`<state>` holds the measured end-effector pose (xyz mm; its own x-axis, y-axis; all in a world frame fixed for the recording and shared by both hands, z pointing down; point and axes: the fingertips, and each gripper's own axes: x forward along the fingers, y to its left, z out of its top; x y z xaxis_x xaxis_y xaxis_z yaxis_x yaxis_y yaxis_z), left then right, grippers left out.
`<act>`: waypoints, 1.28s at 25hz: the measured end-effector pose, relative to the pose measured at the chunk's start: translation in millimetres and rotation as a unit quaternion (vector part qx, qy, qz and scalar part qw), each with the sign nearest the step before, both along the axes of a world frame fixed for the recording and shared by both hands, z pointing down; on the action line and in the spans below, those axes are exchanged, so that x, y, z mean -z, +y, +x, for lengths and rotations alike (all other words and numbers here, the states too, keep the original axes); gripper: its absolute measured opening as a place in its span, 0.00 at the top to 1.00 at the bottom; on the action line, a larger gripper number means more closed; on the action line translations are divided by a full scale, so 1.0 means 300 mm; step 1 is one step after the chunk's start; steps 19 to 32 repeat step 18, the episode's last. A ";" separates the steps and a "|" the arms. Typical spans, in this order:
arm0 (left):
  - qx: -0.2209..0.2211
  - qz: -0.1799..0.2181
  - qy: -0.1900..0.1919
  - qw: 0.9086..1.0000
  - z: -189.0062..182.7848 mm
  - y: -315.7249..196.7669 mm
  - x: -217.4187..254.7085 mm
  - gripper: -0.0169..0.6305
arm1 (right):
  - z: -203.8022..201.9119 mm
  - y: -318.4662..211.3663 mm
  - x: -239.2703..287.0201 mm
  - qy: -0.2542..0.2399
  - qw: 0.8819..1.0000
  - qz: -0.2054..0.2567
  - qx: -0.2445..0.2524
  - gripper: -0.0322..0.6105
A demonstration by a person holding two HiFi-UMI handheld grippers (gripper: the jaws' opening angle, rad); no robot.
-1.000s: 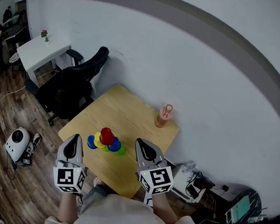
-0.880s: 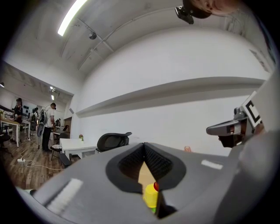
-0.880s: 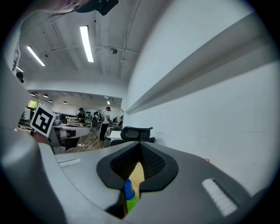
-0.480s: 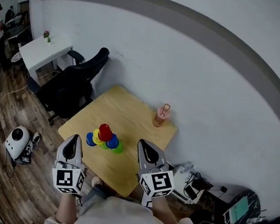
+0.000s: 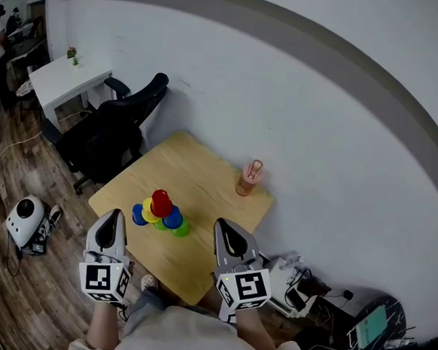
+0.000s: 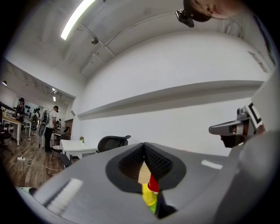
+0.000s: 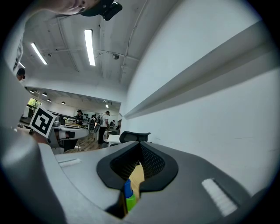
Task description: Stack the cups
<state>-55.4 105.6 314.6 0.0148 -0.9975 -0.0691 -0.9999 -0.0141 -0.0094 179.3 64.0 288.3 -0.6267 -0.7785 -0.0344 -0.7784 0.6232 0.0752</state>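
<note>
head view: left tongs (image 5: pixel 111 216) and right tongs (image 5: pixel 226 225) pressed shut, empty, pointing level at the near edge of the desk (image 5: pixel 197 165). ahead and between them, well apart from both: the cups (image 5: pixel 160 209), upright in a cluster, red on top. probably slightly nearer the left; reach forward and inward either way.

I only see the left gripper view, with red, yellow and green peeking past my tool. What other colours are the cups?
Observer: There are blue cups among them too.
Operator: Is anything else there?
Observer: A pinkish bottle stands near the far corner of the table, apart from the cups.
Operator: Is my right tool holding a cup?
Observer: No, it is shut with nothing in it.
</note>
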 end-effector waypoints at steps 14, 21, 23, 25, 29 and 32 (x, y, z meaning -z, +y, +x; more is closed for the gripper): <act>0.005 -0.009 0.003 1.000 0.004 0.012 -0.018 0.88 | -0.007 0.006 0.001 -0.010 1.000 0.002 0.006 0.95; 0.005 -0.009 0.002 1.000 0.011 0.015 -0.021 0.88 | -0.014 0.010 0.009 -0.010 1.000 0.006 0.009 0.95; 0.005 -0.009 0.002 1.000 0.011 0.015 -0.021 0.88 | -0.014 0.010 0.009 -0.010 1.000 0.006 0.009 0.95; 0.005 -0.009 0.002 1.000 0.011 0.015 -0.021 0.88 | -0.014 0.010 0.009 -0.010 1.000 0.006 0.009 0.95; 0.005 -0.009 0.002 1.000 0.011 0.015 -0.021 0.88 | -0.014 0.010 0.009 -0.010 1.000 0.006 0.009 0.95; 0.005 -0.009 0.002 1.000 0.011 0.015 -0.021 0.88 | -0.014 0.010 0.009 -0.010 1.000 0.006 0.009 0.95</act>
